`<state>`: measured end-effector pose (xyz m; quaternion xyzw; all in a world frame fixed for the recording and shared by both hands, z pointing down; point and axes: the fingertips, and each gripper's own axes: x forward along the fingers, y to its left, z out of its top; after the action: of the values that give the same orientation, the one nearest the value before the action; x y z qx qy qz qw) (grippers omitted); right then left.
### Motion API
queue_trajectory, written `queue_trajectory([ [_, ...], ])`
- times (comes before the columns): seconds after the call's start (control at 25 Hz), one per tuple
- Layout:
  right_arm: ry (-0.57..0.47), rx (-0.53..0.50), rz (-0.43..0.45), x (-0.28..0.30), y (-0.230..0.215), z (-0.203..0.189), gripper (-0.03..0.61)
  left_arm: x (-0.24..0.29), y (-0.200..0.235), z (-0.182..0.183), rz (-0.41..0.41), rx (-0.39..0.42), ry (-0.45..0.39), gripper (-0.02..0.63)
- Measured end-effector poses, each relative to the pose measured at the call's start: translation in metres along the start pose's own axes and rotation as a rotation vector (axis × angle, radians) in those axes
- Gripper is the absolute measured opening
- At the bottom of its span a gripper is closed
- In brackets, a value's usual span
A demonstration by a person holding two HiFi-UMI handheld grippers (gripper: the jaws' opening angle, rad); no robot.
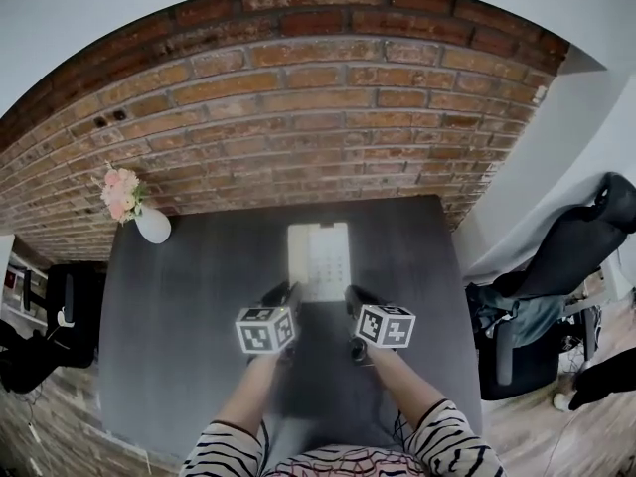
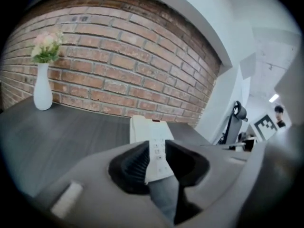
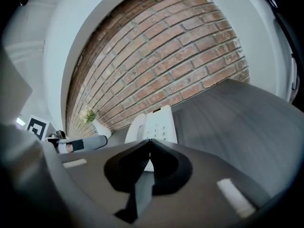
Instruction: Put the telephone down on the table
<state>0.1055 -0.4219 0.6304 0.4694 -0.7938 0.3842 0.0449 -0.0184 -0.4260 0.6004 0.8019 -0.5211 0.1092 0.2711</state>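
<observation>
A white desk telephone [image 1: 320, 259] lies flat on the dark grey table [image 1: 179, 326], handset on its left and keypad on its right, a little beyond both grippers. My left gripper [image 1: 285, 293] hovers just short of its near left corner, and my right gripper [image 1: 356, 297] just short of its near right corner. In the left gripper view the black jaws of the left gripper [image 2: 159, 150] stand a narrow gap apart with nothing between them, and the telephone [image 2: 148, 129] shows through the gap. The right gripper [image 3: 150, 144] has its jaws together and empty, with the telephone [image 3: 154, 124] ahead.
A white vase with pink flowers [image 1: 147, 222] stands at the table's far left corner, against the brick wall [image 1: 298, 117]. A black office chair [image 1: 566, 256] stands off the right edge. The person's striped sleeves show at the near edge.
</observation>
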Motion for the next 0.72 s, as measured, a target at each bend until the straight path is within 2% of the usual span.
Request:
queue_trajectory([
  [0.2, -0.024, -0.013, -0.009, -0.031, 0.018, -0.016, 0.0, -0.032, -0.015, -0.009, 0.014, 0.03, -0.015, 0.009],
  [0.52, -0.044, -0.064, -0.047, -0.078, 0.046, -0.05, 0.0, -0.082, -0.034, -0.046, -0.028, 0.045, 0.013, 0.003],
  [0.72, -0.055, -0.077, -0.066, -0.105, 0.069, -0.081, 0.0, -0.122, -0.045, -0.07, -0.077, 0.094, 0.013, 0.002],
])
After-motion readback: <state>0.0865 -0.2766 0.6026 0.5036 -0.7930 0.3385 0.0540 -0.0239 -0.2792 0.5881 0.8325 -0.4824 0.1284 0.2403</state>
